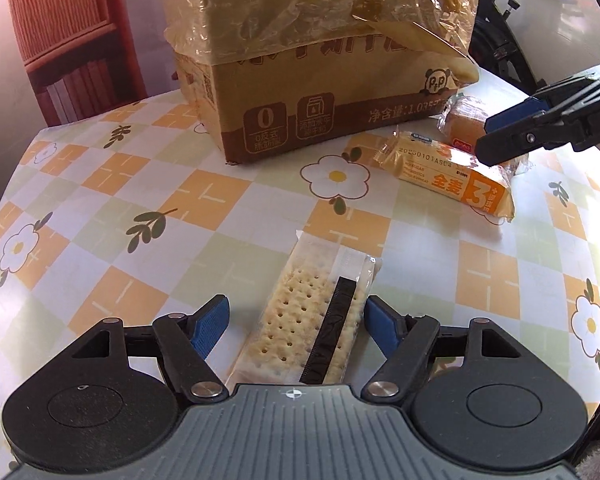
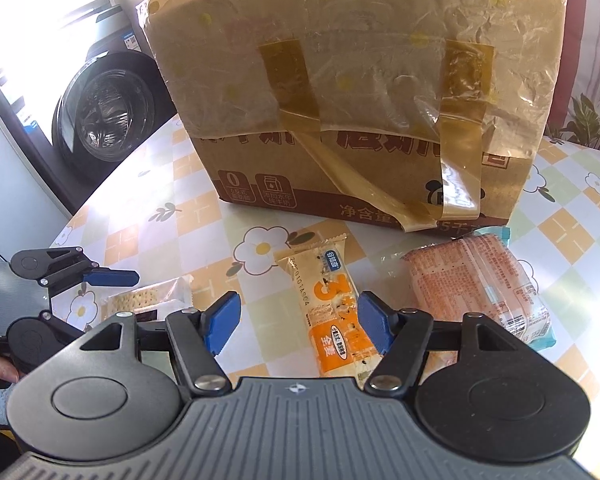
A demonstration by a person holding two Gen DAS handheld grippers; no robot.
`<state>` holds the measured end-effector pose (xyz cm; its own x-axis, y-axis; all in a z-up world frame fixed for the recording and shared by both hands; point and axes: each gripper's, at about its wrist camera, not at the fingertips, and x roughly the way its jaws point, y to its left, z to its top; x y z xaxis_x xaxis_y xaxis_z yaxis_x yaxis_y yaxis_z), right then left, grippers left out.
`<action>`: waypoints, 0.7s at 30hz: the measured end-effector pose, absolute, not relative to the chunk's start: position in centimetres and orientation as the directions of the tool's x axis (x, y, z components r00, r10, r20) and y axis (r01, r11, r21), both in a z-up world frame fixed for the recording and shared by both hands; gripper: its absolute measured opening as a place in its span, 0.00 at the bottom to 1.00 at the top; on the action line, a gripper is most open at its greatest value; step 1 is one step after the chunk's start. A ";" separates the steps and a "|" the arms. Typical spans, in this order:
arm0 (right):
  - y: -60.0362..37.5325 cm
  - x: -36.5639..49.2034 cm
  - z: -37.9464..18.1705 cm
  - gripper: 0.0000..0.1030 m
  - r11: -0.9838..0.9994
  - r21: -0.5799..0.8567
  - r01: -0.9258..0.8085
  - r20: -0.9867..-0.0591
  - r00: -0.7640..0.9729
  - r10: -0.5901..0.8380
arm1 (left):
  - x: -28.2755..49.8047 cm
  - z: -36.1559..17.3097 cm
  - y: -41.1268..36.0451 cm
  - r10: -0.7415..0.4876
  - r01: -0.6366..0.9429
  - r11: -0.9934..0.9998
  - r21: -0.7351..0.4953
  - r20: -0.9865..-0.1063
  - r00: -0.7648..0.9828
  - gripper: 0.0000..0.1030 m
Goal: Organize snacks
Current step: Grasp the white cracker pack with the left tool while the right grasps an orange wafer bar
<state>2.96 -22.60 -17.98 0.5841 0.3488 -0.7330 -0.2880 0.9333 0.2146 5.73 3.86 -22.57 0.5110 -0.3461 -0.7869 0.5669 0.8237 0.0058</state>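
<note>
Blue-padded left gripper [image 1: 296,322] sits low over the cracker pack [image 1: 312,320], jaws spread wide either side of it, pads clear of the wrapper on both sides, nothing held yet. The pack lies flat on the checked tablecloth [image 1: 100,216], long axis running away from the camera, so the jaws already straddle its short width; judged best move is to drop straight down, keep the pack centred, and close gently on the long edges, since crackers crack and the film is slick. Next to the right, the orange wholewheat bar [image 2: 332,312] lies between the right gripper [image 2: 298,322] pads; jaws stand apart, and the far-right pad looks near or at the wrapper edge, but no real squeeze shows, so I read it as not gripped. It needs the same squaring-up before closing, as the bar sits slightly angled. Further right, the pink wrapped snack [image 2: 480,284] lies just beside the bar, untouched. Behind everything stands the cardboard box [image 2: 360,128], the only container; its top is covered with plastic film and brown tape, and contents cannot be seen. All three snacks are out on the table, none stowed.
</note>
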 end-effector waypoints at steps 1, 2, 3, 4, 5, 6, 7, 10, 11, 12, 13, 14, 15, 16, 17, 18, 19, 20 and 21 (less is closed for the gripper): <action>-22.3 3.1 -18.1 0.66 0.929 0.183 -0.321 -0.737 0.581 0.346 | 6.1 -22.6 4.0 -0.334 0.546 0.838 0.007 -0.786 0.521 0.74; -22.0 3.3 -18.3 0.66 0.926 0.153 -0.346 -0.743 0.577 0.338 | 6.5 -22.6 4.0 -0.317 0.521 0.854 0.010 -0.783 0.535 0.72; -21.7 3.5 -18.5 0.65 0.921 0.125 -0.369 -0.752 0.570 0.331 | 6.8 -22.6 4.1 -0.306 0.499 0.867 0.007 -0.781 0.544 0.70; -21.5 3.8 -18.8 0.65 0.914 0.101 -0.392 -0.760 0.562 0.325 | 7.1 -22.5 4.3 -0.297 0.477 0.879 0.004 -0.777 0.555 0.64; -21.2 4.0 -19.0 0.65 0.908 0.086 -0.410 -0.766 0.555 0.324 | 7.4 -22.5 4.3 -0.284 0.455 0.891 0.005 -0.775 0.564 0.58; -21.0 4.3 -19.3 0.65 0.901 0.075 -0.427 -0.772 0.547 0.323 | 7.7 -22.5 4.4 -0.271 0.435 0.900 0.006 -0.774 0.573 0.56; -20.8 4.6 -19.7 0.65 0.897 0.063 -0.438 -0.777 0.542 0.320 | 8.0 -22.4 4.5 -0.260 0.414 0.910 0.004 -0.772 0.580 0.53; -20.5 5.5 -20.7 0.61 0.901 0.044 -0.432 -0.785 0.543 0.298 | 8.5 -22.5 4.7 -0.245 0.361 0.932 -0.015 -0.761 0.601 0.50; -20.5 5.7 -20.9 0.60 0.905 0.041 -0.424 -0.786 0.545 0.291 | 8.5 -22.5 4.8 -0.245 0.349 0.937 -0.023 -0.757 0.606 0.50; -20.6 5.9 -21.2 0.56 0.908 0.041 -0.416 -0.786 0.548 0.287 | 8.5 -22.6 4.8 -0.244 0.333 0.942 -0.034 -0.751 0.614 0.50; -20.7 6.0 -21.6 0.55 0.913 0.044 -0.407 -0.781 0.555 0.285 | 8.4 -22.7 4.9 -0.243 0.322 0.946 -0.041 -0.746 0.620 0.50; -20.7 5.9 -21.9 0.55 0.915 0.048 -0.400 -0.776 0.563 0.286 | 8.4 -22.7 4.9 -0.242 0.313 0.949 -0.045 -0.741 0.626 0.50; -20.8 5.8 -22.3 0.53 0.917 0.055 -0.394 -0.769 0.570 0.291 | 8.3 -22.8 4.9 -0.240 0.307 0.951 -0.047 -0.737 0.632 0.50; -20.9 5.7 -22.6 0.53 0.919 0.060 -0.389 -0.762 0.577 0.294 | 8.2 -22.8 4.9 -0.237 0.301 0.953 -0.047 -0.734 0.636 0.50; -21.0 5.5 -22.9 0.52 0.922 0.058 -0.382 -0.755 0.588 0.291 | 8.2 -22.9 4.8 -0.233 0.294 0.955 -0.046 -0.733 0.640 0.50; -21.0 5.3 -23.2 0.51 0.925 0.057 -0.376 -0.747 0.598 0.289 | 8.1 -22.9 4.7 -0.228 0.289 0.956 -0.045 -0.732 0.642 0.50; -21.2 4.9 -23.4 0.51 0.927 0.060 -0.369 -0.725 0.622 0.295 | 8.1 -22.9 4.7 -0.224 0.285 0.958 -0.043 -0.731 0.645 0.50; -21.3 4.6 -23.5 0.51 0.930 0.066 -0.362 -0.714 0.634 0.297 | 8.0 -22.9 4.6 -0.221 0.282 0.959 -0.039 -0.729 0.648 0.50; -21.5 4.4 -23.6 0.51 0.933 0.072 -0.352 -0.701 0.647 0.299 | 7.9 -23.0 4.6 -0.217 0.282 0.959 -0.034 -0.728 0.650 0.50</action>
<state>4.38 -21.45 -23.64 0.6472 0.2987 -0.7014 -0.3522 0.9331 0.0724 7.93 4.59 -22.96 0.6503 -0.2169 -0.7281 0.2816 0.9589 -0.0341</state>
